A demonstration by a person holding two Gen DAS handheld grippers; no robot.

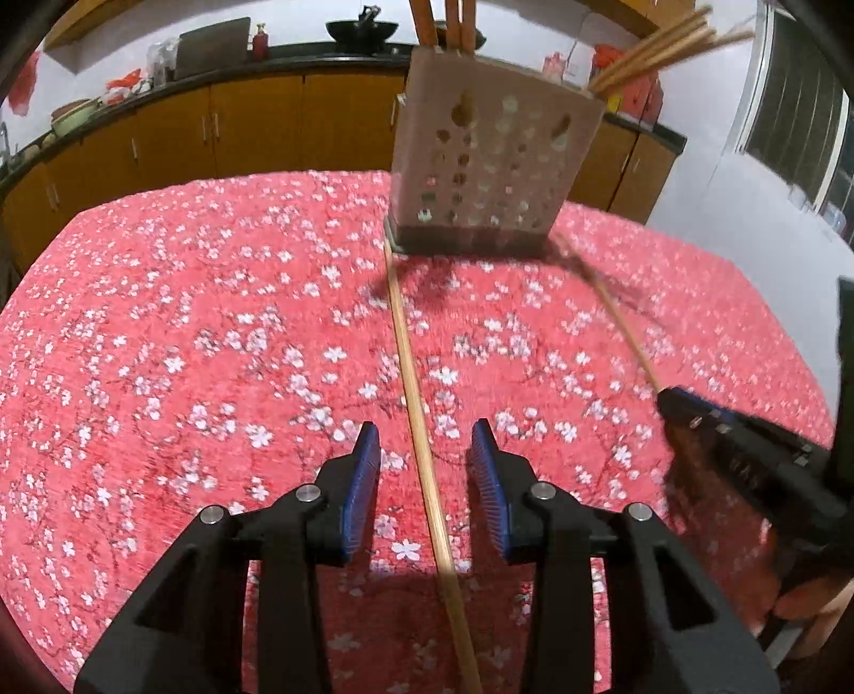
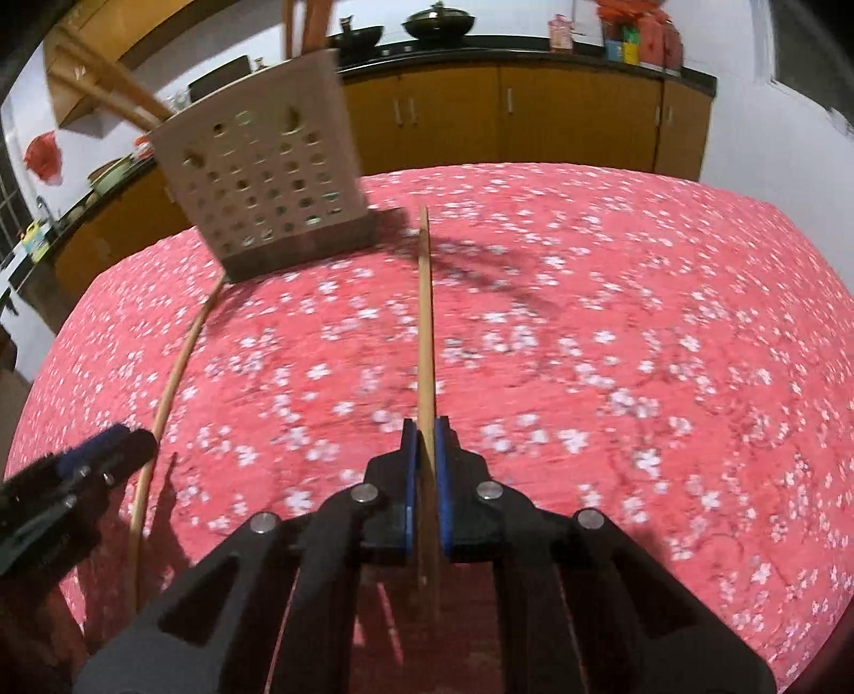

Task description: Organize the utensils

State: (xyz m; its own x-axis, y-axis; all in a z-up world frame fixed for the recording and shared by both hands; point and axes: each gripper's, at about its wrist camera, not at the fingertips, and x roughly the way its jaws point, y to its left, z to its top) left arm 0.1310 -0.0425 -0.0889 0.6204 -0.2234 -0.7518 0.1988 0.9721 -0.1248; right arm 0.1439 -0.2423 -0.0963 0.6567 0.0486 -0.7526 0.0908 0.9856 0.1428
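A perforated beige utensil holder [image 1: 491,160] stands at the far side of the table with several wooden chopsticks [image 1: 662,48] sticking out; it also shows in the right wrist view [image 2: 267,165]. One wooden chopstick [image 1: 421,438] lies on the red flowered cloth between the fingers of my open left gripper [image 1: 427,432], not gripped. My right gripper [image 2: 425,427] is shut on a second chopstick [image 2: 425,309] that points toward the holder. The right gripper [image 1: 678,400] shows at the right of the left wrist view. The lying chopstick [image 2: 171,384] and left gripper [image 2: 115,446] show at left.
The table is covered by a red cloth with white blossoms [image 1: 187,347]. Behind it runs a counter with orange cabinets [image 2: 534,112], pans [image 2: 437,24] and jars.
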